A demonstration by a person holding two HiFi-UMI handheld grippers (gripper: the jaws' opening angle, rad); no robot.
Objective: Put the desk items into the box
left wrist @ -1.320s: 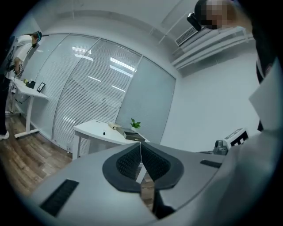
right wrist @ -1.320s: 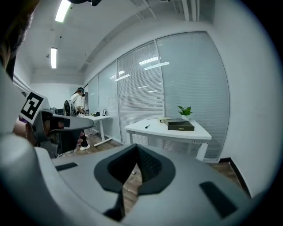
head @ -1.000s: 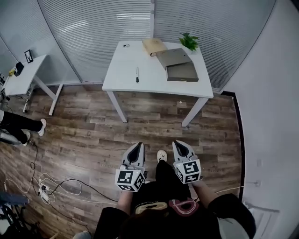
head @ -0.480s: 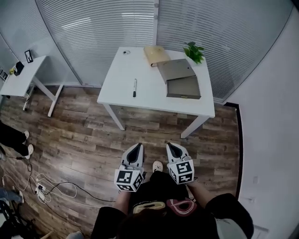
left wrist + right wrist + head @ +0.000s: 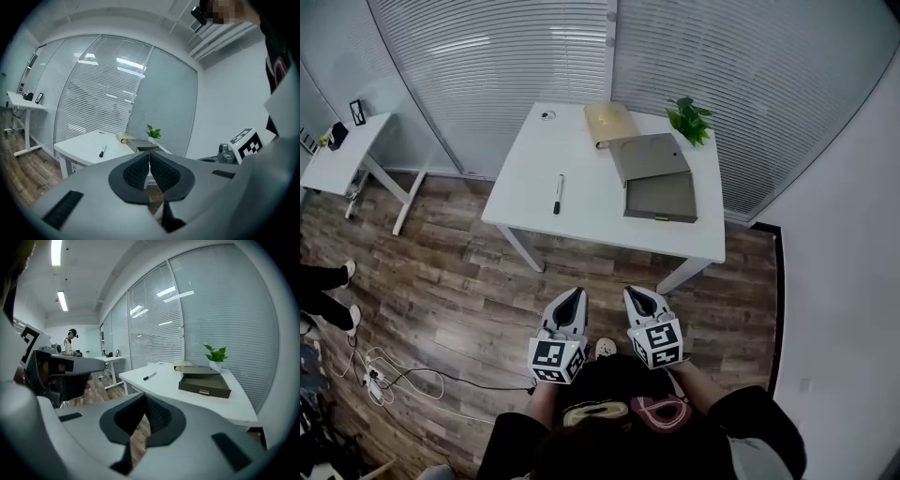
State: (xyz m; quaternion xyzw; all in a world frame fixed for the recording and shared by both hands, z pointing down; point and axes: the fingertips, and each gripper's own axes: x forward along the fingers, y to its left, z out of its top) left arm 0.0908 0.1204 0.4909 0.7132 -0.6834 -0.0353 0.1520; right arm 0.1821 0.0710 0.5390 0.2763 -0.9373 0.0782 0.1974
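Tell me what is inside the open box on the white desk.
Nothing shows inside the box: the head view gives only its bare brown floor. The strip just behind its front wall is hidden.

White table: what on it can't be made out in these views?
- Small round object at the table's far corner: too small in the head view to identify.
- Tan item: book or pad, too small in the head view.
- Box floor: hidden by its near wall in the right gripper view.
- Pen: capped or not, too small in every view.
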